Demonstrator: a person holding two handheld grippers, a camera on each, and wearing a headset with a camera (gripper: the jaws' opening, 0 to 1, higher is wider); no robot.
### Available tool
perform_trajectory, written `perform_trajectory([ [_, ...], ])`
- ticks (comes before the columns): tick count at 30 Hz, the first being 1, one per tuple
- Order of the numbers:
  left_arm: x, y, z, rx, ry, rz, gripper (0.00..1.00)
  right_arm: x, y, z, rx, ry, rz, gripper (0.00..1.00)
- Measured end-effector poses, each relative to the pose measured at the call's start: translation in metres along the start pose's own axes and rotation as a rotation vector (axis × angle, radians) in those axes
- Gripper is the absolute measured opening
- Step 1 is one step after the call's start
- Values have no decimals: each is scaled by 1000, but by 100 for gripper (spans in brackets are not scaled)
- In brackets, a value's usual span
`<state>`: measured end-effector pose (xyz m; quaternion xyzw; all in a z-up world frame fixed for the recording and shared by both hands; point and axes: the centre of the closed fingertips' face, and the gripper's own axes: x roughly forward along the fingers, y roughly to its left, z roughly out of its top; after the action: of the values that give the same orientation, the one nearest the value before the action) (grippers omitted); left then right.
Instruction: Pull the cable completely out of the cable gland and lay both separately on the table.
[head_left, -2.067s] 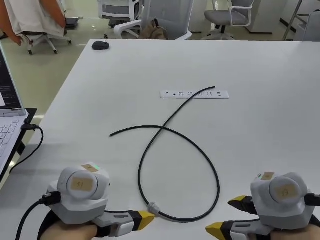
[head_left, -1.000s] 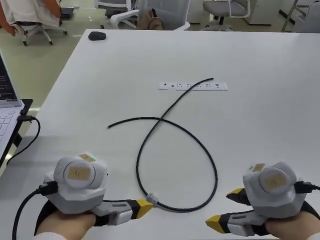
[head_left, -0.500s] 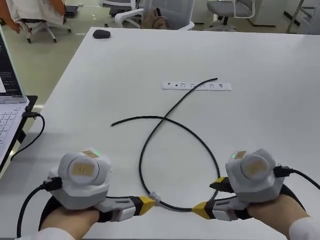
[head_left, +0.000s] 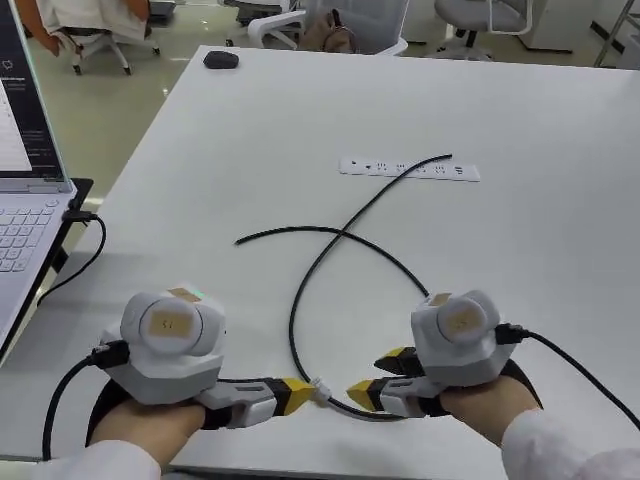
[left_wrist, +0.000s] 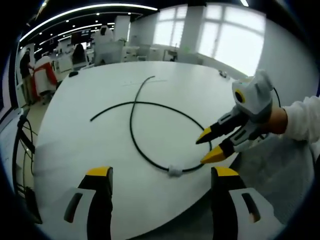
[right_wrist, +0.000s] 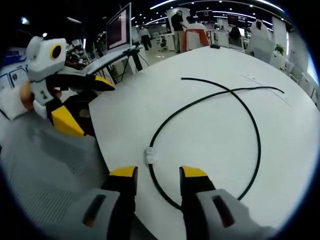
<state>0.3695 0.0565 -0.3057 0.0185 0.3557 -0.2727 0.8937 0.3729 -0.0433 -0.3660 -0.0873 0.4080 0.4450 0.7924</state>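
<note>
Cable (head_left: 293, 310) is lying looped, gland (head_left: 320, 389) sitting at the loop's six o'clock; left gripper (left_wrist: 162, 172) is gaping wide, right gripper (right_wrist: 157, 172) half open, both holding nothing; stickers (head_left: 172, 322) unreadable.

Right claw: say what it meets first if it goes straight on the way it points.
Likely the black cable, crossing just ahead of the right claw between its open jaws; the cable gland sits slightly beyond, off to one side. Depth is uncertain.
</note>
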Motion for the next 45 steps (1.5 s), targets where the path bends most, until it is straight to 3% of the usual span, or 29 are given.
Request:
perform_trajectory([
  [15, 0, 5, -2, -18, 6, 19, 81, 47, 11, -18, -20, 55, 3, 24],
  [21, 0, 7, -2, -22, 8, 23, 80, 55, 11, -18, -23, 43, -10, 16],
  [25, 0, 6, -3, -19, 12, 21, 80, 59, 11, -14, -42, 30, -19, 18],
  [35, 1, 5, -5, -11, 24, 17, 79, 62, 9, -12, -132, 13, -37, 13],
  [40, 2, 4, -5, -2, 27, 13, 79, 55, 7, -17, -124, 69, -17, 12],
  [45, 1, 2, -4, 6, 24, 8, 78, 40, 10, -4, -130, 11, 30, 12],
])
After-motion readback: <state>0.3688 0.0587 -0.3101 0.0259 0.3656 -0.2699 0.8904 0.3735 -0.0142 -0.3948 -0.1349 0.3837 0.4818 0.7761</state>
